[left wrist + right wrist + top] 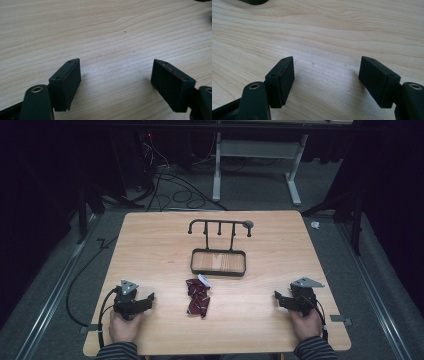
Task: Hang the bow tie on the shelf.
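A crumpled dark red cloth (198, 297) lies at the near middle of the wooden table (150, 240), between the left gripper (150, 298) and right gripper (276, 296) (jaws of both spread wide, nothing between them), just before a black rack (218, 262).

Table (150, 245) evenly lit from above, surroundings near black — high view soft, low-res; both gripper views sharp, faint shadows under the jaws.
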`<state>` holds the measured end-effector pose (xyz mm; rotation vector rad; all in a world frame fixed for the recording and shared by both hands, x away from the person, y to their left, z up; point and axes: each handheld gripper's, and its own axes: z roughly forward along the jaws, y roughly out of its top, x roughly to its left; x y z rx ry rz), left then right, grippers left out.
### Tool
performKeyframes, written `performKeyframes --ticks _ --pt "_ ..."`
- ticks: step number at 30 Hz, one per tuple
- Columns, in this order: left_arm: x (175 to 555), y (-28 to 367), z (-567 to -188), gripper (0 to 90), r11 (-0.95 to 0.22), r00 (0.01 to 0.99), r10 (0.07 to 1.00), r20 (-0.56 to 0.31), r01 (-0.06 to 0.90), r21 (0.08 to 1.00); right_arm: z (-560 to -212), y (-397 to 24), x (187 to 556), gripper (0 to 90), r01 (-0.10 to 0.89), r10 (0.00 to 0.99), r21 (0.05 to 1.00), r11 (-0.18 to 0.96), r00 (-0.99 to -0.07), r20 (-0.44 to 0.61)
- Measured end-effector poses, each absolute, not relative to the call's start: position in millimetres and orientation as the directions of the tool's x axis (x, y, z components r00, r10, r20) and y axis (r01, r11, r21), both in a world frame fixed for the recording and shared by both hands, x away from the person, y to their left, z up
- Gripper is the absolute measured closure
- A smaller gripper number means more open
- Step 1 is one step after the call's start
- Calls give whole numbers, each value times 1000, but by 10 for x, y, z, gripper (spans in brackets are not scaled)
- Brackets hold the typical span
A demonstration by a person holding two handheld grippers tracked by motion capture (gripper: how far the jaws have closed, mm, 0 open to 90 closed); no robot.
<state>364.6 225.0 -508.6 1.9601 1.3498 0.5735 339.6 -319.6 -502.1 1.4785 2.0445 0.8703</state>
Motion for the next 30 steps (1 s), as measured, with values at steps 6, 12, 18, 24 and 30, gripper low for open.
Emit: performKeyframes --ticks 6,12,18,24,30 --pt "3647 2250 -5085 244 -231 365 931 -21 631 740 -5020 -3197 3396 298 654 951 725 218 -310 -6" --pt "3636 2236 -5075 280 -234 365 931 -18 632 739 -5020 -3197 3396 298 654 951 724 218 -310 -6" --pt "3627 2194 -5049 339 -232 382 924 -36 631 740 -5020 -3196 3396 298 654 951 724 219 -310 -8" --pt "3561 2125 -4922 367 -238 421 906 -49 601 763 -5020 -3196 3396 298 654 951 724 219 -310 -8" --pt "3515 2013 -4783 380 -263 476 878 -52 570 778 -5020 -3196 3396 298 654 951 724 219 -310 -8"
